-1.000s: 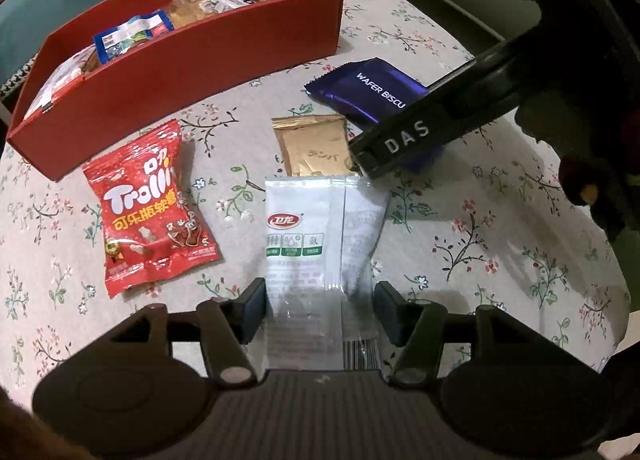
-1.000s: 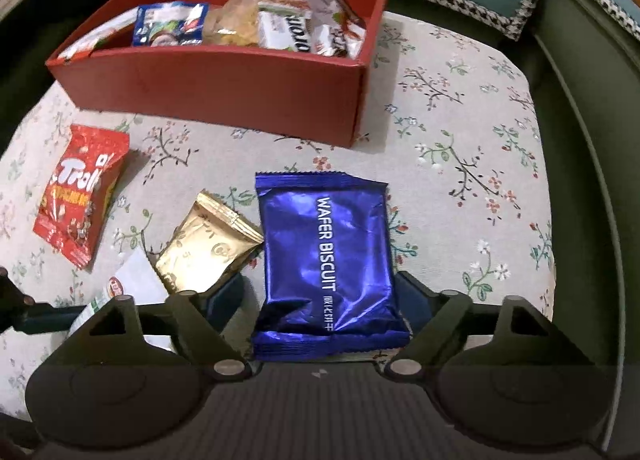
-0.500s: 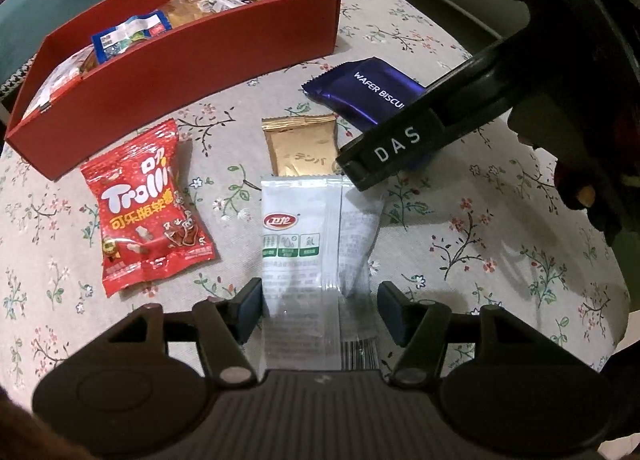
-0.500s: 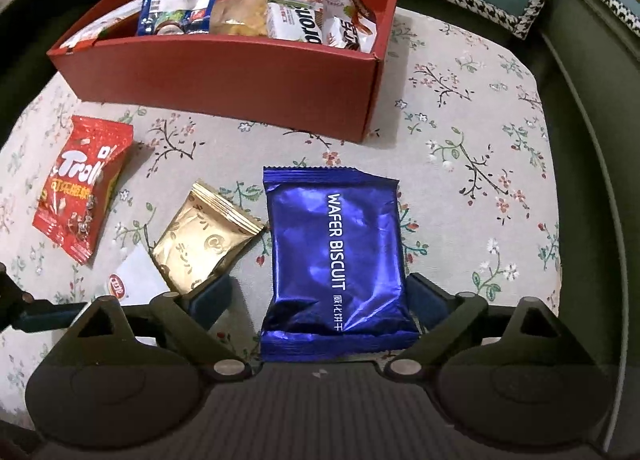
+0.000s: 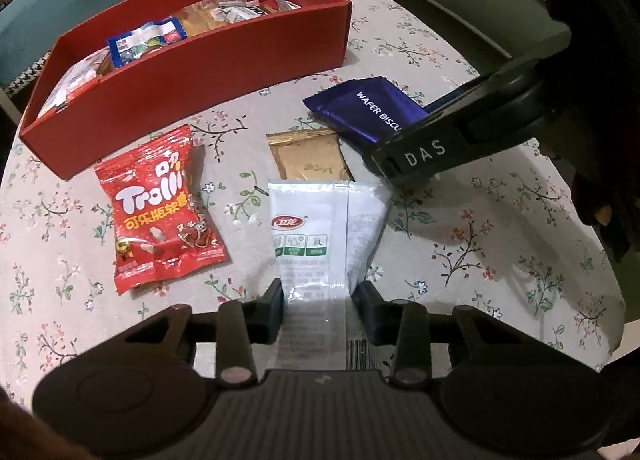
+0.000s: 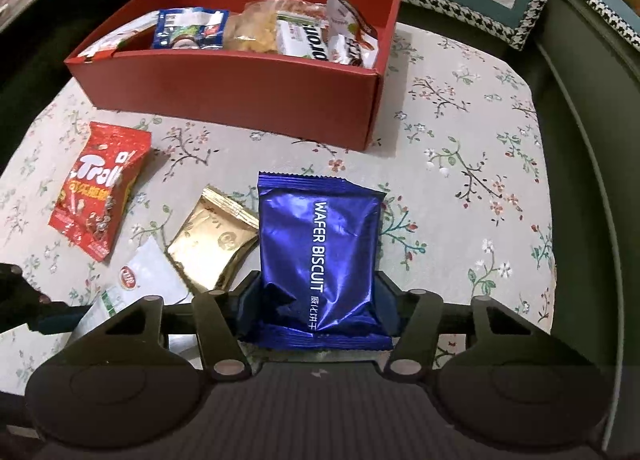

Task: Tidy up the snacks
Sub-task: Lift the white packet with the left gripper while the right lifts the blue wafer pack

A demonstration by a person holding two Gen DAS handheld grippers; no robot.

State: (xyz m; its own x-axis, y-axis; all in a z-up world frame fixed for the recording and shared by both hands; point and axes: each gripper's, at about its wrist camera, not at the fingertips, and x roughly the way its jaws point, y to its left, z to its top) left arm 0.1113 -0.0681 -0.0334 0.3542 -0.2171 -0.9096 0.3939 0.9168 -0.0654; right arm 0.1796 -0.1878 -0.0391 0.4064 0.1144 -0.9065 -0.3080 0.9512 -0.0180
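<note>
On the flowered cloth (image 5: 460, 244) in front of a red box (image 5: 224, 72), four snack packs lie in a loose row. The left gripper (image 5: 318, 310) has just been closing, and its pads now press both long edges of a white sachet (image 5: 320, 236) bearing a red oval logo and three small green squares, its near end between the fingers. The right gripper (image 6: 318, 306) has likewise been closing and pinches the near end of a blue foil pack (image 6: 320, 248) printed "WAFER BISCUIT" in white, the foil crumpled where the pads squeeze it. Seen from the left wrist, that gripper's dark finger carries the letters "DAS". Between the white sachet and the blue pack lies a small gold packet (image 6: 212, 244), its print too faint to read. Off to the left sits a red "Trolli" bag (image 5: 160, 208) with white Chinese characters. The box already holds several packs, their labels mostly unreadable
</note>
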